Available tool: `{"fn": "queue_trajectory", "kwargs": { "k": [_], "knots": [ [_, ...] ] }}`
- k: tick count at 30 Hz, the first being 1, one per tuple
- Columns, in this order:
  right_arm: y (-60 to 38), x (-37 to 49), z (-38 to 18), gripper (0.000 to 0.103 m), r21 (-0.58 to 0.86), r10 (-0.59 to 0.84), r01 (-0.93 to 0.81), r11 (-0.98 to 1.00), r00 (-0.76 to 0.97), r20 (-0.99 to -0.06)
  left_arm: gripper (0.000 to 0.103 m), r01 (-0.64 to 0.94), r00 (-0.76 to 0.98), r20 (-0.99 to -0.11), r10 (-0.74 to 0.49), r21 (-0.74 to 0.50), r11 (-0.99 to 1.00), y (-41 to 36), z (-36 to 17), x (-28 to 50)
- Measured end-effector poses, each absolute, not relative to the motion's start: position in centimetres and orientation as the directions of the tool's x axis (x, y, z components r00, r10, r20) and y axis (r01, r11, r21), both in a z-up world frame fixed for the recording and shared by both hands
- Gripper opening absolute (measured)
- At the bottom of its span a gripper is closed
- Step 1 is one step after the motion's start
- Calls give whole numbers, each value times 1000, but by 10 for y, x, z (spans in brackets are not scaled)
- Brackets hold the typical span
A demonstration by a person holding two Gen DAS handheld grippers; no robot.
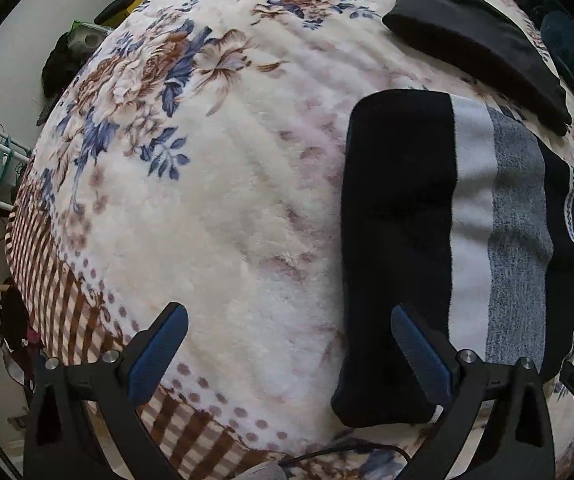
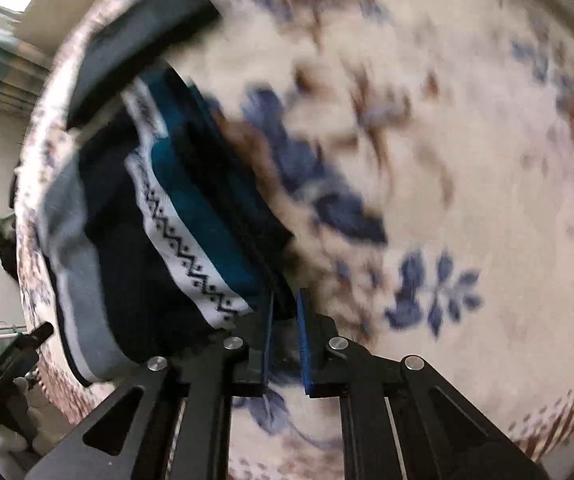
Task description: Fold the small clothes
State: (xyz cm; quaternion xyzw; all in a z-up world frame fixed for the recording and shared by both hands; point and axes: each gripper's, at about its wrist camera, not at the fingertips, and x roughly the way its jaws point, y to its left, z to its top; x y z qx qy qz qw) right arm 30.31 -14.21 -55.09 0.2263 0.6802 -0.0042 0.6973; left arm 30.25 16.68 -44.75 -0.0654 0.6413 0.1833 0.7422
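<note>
**Fold in progress: right tool has the garment edge, left tool idle**

While the floral blanket covers the whole bed as the working surface, the striped garment lies on it toward the right of the left wrist view, navy, white and grey bands flat, its near end beside one finger. A folded dark garment sits just beyond it, apart.

Right tool: fingers nearly pressed together, pinching a dark fold at the patterned hem of the striped garment; picture blurred, so depth of grip unclear.

Left tool: spread wide, nothing between fingers, over bare blanket beside the cloth.

Judgement: a fold is in hand, hem gripped. Next move calls for carrying that edge across to the opposite side, matching the edges. Left tool could pin the near end.
</note>
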Motion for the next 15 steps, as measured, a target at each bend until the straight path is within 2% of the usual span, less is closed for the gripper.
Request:
{"fn": "queue_trajectory", "kwargs": {
  "k": [1, 3, 5, 6, 7, 9, 15],
  "knots": [
    [-148, 304, -557, 16, 323, 328, 358, 876, 48, -944, 103, -355, 116, -976, 187, 135, 925, 165, -446, 303],
    [-162, 308, -550, 16, 374, 362, 398, 838, 106, -926, 103, -349, 121, -975, 186, 134, 928, 163, -446, 303],
    [-174, 316, -537, 31, 408, 373, 404, 819, 167, -913, 103, -344, 124, -975, 185, 133, 930, 161, -446, 304],
    [-177, 323, -531, 45, 448, 402, 393, 803, 197, -894, 103, -342, 125, -975, 186, 133, 930, 161, -446, 305],
    [-180, 328, -528, 55, 480, 429, 386, 788, 214, -877, 103, -341, 125, -974, 188, 136, 930, 161, -447, 305],
    [-181, 349, -525, 56, 548, 485, 356, 757, 255, -837, 103, -345, 127, -974, 189, 135, 929, 162, -447, 306],
    [-147, 434, -520, 56, 541, 484, 198, 817, 274, -831, 103, -348, 163, -968, 189, 123, 929, 166, -440, 328]
  ]
}}
